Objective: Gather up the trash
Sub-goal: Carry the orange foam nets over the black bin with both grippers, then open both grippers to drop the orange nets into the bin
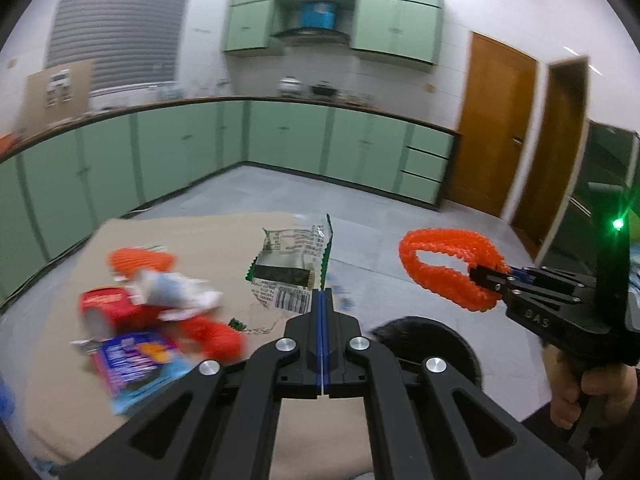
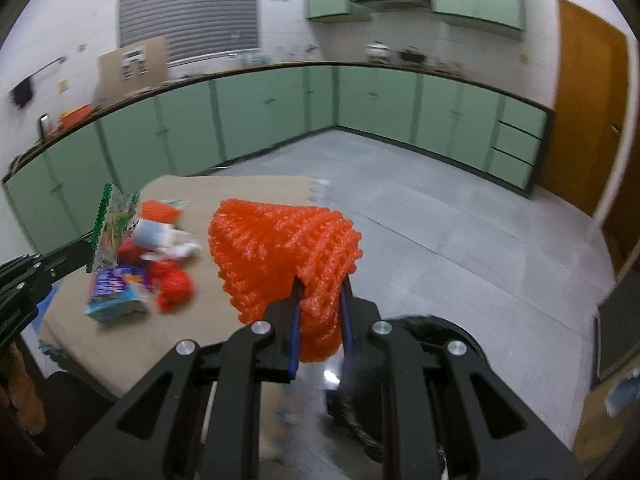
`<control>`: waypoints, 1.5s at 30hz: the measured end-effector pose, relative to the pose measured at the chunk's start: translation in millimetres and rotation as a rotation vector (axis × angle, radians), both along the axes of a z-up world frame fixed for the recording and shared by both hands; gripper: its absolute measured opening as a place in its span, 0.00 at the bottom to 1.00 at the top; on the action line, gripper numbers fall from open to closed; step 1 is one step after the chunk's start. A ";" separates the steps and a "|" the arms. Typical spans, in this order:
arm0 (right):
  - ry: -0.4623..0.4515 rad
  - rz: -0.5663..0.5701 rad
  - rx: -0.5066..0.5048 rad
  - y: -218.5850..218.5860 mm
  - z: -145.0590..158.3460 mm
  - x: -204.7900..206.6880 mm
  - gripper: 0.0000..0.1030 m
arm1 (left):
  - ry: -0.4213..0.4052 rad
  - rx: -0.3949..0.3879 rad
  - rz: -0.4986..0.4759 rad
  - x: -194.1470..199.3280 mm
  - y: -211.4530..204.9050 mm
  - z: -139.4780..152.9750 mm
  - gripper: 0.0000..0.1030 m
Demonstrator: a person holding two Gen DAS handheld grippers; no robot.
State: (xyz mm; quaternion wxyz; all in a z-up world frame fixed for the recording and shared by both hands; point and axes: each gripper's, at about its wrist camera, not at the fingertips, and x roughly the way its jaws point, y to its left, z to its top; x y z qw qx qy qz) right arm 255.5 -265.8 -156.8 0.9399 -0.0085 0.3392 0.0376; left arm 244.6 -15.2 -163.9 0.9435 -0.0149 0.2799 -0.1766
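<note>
Beyond the cardboard's right edge, right gripper point(image 2: 320, 304) jaws clench orange foam net point(image 2: 280, 248); left gripper point(image 1: 322, 300) pinches the wrapper point(image 1: 292, 264) nearby.

**Both tongs loaded up over the cardboard**

Left tongs point(image 1: 322, 294) are clamped tight on a torn foil wrapper point(image 1: 289, 268), held up above the cardboard sheet point(image 1: 224, 240). Right tongs point(image 1: 486, 282) pinch an orange foam net point(image 1: 444, 264) off past the sheet's right edge. More trash pile point(image 1: 156, 320) sits blurry near its left edge.
</note>
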 end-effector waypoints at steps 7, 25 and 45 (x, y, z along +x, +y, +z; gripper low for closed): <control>0.066 -0.178 -0.003 -89.6 -43.6 -8.7 0.15 | 0.035 0.002 -0.215 19.1 -108.9 -28.7 0.00; 0.381 -0.359 0.051 -204.4 -201.6 30.9 0.39 | 0.329 0.158 -0.409 98.0 -278.9 -186.6 0.05; 0.206 -0.312 0.016 -160.2 -107.3 10.9 0.63 | 0.194 0.135 -0.182 84.2 -179.3 -106.1 0.47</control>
